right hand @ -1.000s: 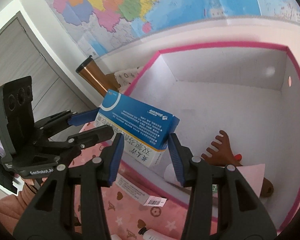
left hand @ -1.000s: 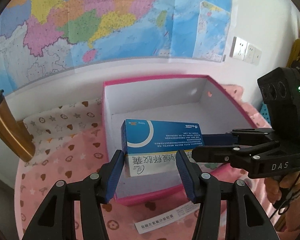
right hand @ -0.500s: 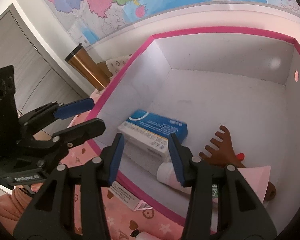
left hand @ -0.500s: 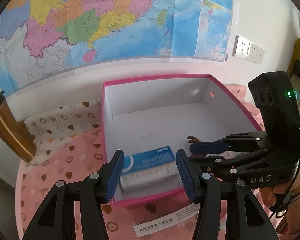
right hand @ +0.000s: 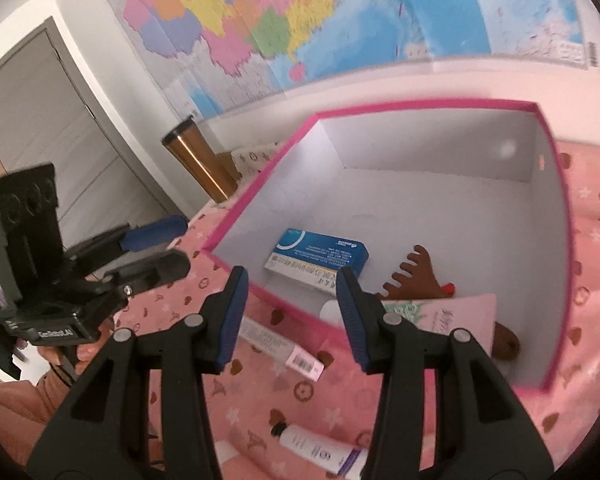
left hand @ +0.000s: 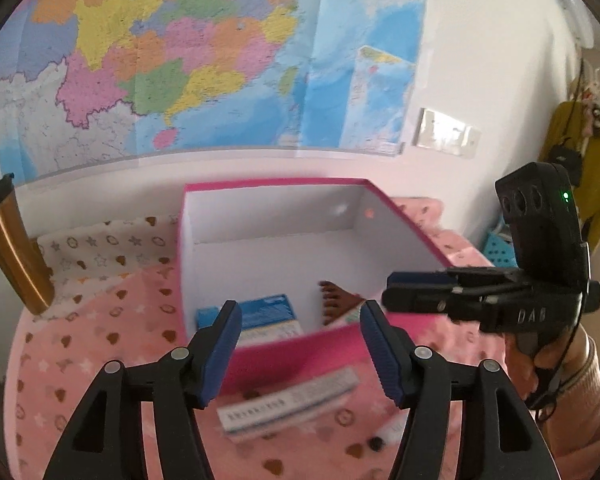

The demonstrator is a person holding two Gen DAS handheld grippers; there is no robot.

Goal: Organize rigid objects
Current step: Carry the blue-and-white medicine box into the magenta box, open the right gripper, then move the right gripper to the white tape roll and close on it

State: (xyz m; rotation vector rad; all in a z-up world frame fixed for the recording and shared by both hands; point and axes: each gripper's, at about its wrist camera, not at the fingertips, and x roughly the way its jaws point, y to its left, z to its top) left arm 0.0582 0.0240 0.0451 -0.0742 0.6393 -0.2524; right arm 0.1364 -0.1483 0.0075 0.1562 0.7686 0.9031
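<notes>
I am looking down at the pink box, which is sitting on the tabletop under its pink cloth, just below the wall map. Inside it, three things are lying near the front wall: a pink card, the blue carton flat on the floor, and a brown comb beside it. So I am judging part of the sorting as done.

Outside, things are waiting: a long white carton is lying just in front of the box, and a white tube is resting nearer me on the cloth.

I am holding the left tongs over the front rim, their jaws opening with nothing between them. The right tongs are standing apart and gripping nothing.

By my reckoning, the white carton and tube are what is left.
</notes>
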